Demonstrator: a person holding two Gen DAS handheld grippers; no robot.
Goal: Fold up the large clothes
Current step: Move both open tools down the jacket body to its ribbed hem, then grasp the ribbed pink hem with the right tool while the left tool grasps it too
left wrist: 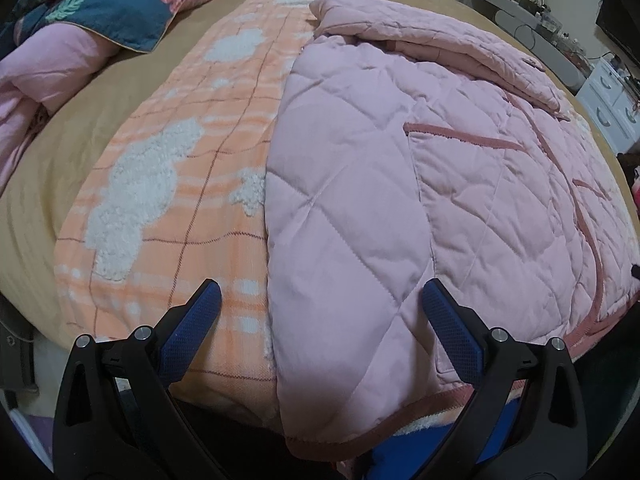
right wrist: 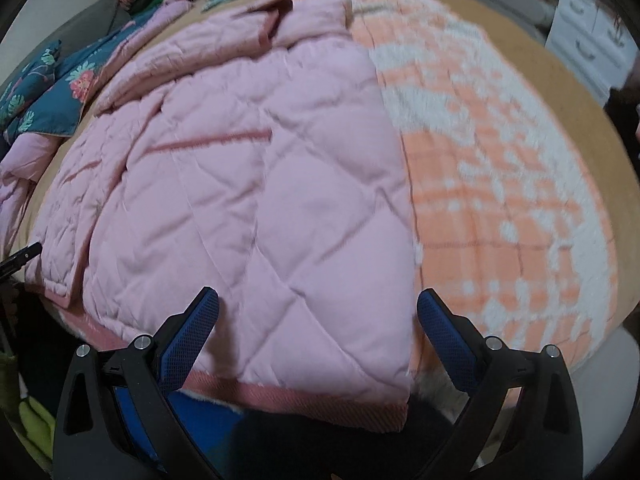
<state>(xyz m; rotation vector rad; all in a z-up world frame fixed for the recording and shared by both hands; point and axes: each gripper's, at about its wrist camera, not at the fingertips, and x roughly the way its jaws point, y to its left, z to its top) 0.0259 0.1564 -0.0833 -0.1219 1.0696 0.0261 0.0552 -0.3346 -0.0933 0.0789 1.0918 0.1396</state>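
Observation:
A pink quilted garment point(left wrist: 400, 168) with darker pink trim lies spread on an orange checked blanket point(left wrist: 192, 168) with white fluffy patches, on the bed. Its front panel is folded over, leaving a straight vertical edge down the middle. My left gripper point(left wrist: 322, 294) hovers open over the garment's near hem, one blue pad above the blanket, the other above the quilted fabric. In the right wrist view the same garment point(right wrist: 248, 184) fills the left side and the blanket point(right wrist: 500, 200) the right. My right gripper point(right wrist: 318, 300) is open above the hem, holding nothing.
The bed has a tan sheet point(left wrist: 56, 168). A dark blue floral duvet with pink lining point(left wrist: 100, 4) is bunched at the far left. White drawers point(left wrist: 612, 96) and a cluttered shelf point(left wrist: 528, 12) stand at the right. The bed's near edge drops off just below the grippers.

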